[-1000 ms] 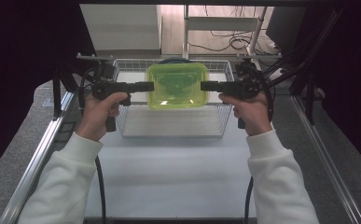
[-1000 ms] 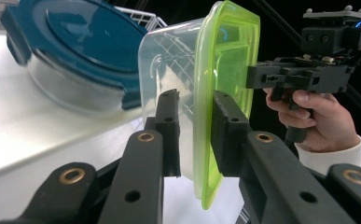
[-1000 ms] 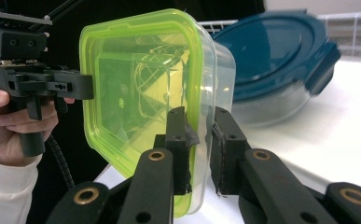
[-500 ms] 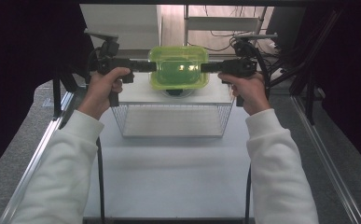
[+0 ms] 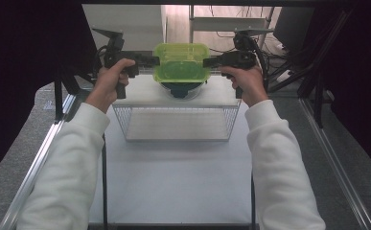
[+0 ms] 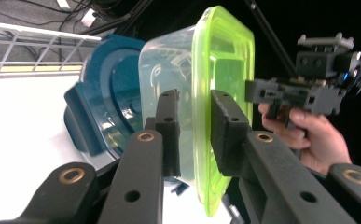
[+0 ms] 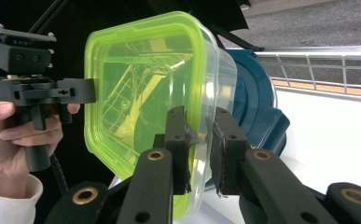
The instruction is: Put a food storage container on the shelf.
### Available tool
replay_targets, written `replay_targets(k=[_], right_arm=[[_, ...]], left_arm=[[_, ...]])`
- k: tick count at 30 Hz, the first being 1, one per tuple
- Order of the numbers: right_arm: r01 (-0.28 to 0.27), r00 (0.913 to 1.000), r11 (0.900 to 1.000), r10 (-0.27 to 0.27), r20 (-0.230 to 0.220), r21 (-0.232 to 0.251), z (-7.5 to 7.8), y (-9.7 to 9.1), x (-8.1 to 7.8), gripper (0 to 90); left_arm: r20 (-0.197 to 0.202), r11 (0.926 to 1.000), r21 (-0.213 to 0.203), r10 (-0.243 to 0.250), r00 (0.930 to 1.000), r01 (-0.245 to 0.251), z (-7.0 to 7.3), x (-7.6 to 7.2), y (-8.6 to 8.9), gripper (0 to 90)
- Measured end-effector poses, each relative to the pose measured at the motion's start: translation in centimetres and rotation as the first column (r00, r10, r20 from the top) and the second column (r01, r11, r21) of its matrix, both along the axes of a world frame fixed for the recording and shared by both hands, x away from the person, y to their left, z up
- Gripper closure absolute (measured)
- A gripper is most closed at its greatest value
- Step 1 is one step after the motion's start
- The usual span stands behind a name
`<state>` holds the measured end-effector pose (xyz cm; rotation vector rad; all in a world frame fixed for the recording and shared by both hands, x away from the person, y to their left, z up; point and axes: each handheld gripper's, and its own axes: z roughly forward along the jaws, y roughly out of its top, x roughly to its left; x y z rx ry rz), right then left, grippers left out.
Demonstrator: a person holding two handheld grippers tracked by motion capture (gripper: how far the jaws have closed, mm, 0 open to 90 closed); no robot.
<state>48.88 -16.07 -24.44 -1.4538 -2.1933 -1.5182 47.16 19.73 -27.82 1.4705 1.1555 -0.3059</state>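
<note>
- Your left gripper (image 5: pixel 149 60) grasps the box (image 5: pixel 181 62) at its left edge; your right gripper (image 5: pixel 212 61) grasps it at the right edge.
- In the left gripper view, the fingers (image 6: pixel 169 130) are clenched on the box's (image 6: pixel 201 102) green rim, one pad on the clear wall side, the other on the lid side.
- In the right gripper view, the fingers (image 7: pixel 176 140) pinch the rim of the box (image 7: pixel 155 79) the same way; the far gripper (image 7: pixel 52 91) meets the opposite edge.
- The box is carried level between both grippers, off the tabletop (image 5: pixel 173 172), lid up in the high view.
- It hangs over a dark teal container (image 5: pixel 180 89) that sits on a white raised surface (image 5: pixel 144 93) beyond the wire basket (image 5: pixel 176 124).
- In both gripper views the teal container (image 6: pixel 101 107) sits just behind the box; whether they touch, you cannot tell.
- The wire basket lies on the tabletop, near your side of the box, well apart from it.
- Your hands (image 5: pixel 109 81) wrap the gripper handles; white sleeves (image 5: pixel 68 163) run in from the bottom.
</note>
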Motion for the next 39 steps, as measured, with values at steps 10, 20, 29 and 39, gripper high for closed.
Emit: replay_targets(k=[10, 20, 29, 39], right_arm=[[0.096, 0.9901, 0.9924, -0.087, -0.110, 0.077, -1.3, 0.2, 1.8, 70.0], [0.151, 0.9874, 0.9848, -0.146, -0.060, 0.086, -1.1, 1.1, 1.3, 42.1], [0.139, 0.9807, 0.9893, -0.144, 0.132, 0.044, 0.1, -0.7, -0.9, 22.8], [0.011, 0.9654, 0.9971, 0.009, 0.261, -0.075, -2.2, -4.4, -6.8, 21.8]], left_arm=[[-0.045, 0.9966, -0.049, 0.064, 0.9969, -0.066, -1.6, 1.6, -0.1, 69.4], [0.007, 0.9956, -0.041, 0.085, 0.9964, -0.085, -1.7, 1.6, -0.7, 38.9], [0.185, 0.9913, 0.066, 0.100, 0.9777, -0.114, 0.2, -2.1, 0.3, 16.2], [0.330, 0.9564, 0.250, 0.062, 0.9419, -0.151, -2.7, -11.0, 0.6, 16.6]])
